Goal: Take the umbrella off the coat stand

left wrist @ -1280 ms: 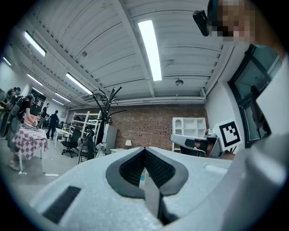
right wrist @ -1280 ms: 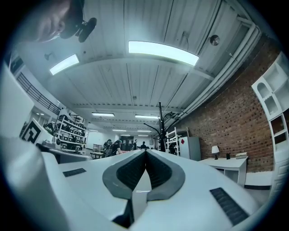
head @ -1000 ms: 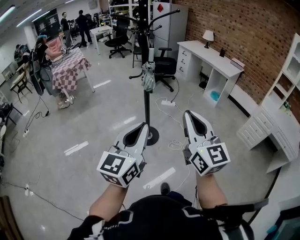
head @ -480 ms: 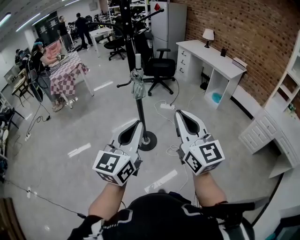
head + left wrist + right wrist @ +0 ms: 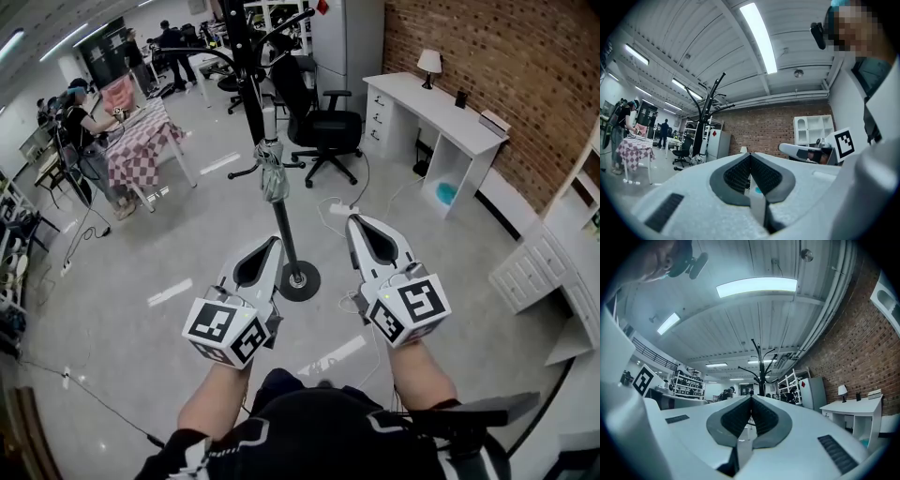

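A black coat stand rises from a round base on the floor ahead of me. A folded grey umbrella hangs on it about halfway up the pole. My left gripper is shut and empty, just left of the base in the head view. To the right of the base is my right gripper, shut on nothing. Both point at the stand from a distance. The stand's hooked top rises above the right gripper's jaws, and the stand is left of the left gripper's jaws.
A black office chair stands behind the coat stand. A white desk with a lamp lines the brick wall at right. Cables and a power strip lie on the floor. People stand by a checked table at left.
The view has moved closer to the coat stand, which now sits lower and nearer in the head view. Both grippers stay shut and held out in front.
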### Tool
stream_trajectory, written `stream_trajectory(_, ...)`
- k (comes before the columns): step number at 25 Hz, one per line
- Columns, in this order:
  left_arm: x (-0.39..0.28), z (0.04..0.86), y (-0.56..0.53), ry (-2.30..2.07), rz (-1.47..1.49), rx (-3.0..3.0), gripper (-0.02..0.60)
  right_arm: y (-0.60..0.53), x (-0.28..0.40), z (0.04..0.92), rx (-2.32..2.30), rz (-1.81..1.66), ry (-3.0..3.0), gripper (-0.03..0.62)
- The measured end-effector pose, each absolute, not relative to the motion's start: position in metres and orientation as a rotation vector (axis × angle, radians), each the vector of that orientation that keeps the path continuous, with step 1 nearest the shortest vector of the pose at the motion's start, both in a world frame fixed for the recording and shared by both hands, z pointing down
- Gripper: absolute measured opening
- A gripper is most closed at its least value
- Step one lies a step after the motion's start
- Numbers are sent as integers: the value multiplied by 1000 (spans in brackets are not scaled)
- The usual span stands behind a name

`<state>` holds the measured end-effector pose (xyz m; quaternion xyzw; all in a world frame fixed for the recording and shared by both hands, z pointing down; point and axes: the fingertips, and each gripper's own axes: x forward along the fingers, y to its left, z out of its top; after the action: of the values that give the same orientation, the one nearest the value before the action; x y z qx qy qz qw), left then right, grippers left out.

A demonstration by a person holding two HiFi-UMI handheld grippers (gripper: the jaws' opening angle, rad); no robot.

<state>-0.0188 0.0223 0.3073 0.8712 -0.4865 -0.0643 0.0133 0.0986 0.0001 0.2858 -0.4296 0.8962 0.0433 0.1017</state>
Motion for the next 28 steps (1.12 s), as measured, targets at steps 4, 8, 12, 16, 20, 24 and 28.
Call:
stream_trajectory(4, -17, 307, -1, -1535, -225, 2704, 6, -19, 100, 290, -1255, 126, 2667, 3)
stream_trajectory(8, -25, 300, -29, -1541, -251, 2707, 6, -45, 91, 287, -1250, 134, 2679, 3)
stream_trajectory(12, -36, 299, -54, -1546, -237, 2696, 6, -67, 78, 287, -1254, 162, 2707, 3)
stream_trajectory(16, -45, 299, -80, -1534, -233, 2694, 6, -93, 67, 287, -1249, 135, 2707, 3)
stream_trajectory(20, -54, 298, -105, -1537, -256, 2684, 6, -115, 56, 285, -1245, 137, 2718, 3)
stream_trajectory(24, -64, 292, -128, -1541, -286, 2701, 6, -135, 43, 280, -1238, 185, 2713, 3)
stream_trajectory(28, -80, 288, -152, -1559, -299, 2694, 6, -160, 27, 277, -1254, 236, 2712, 3)
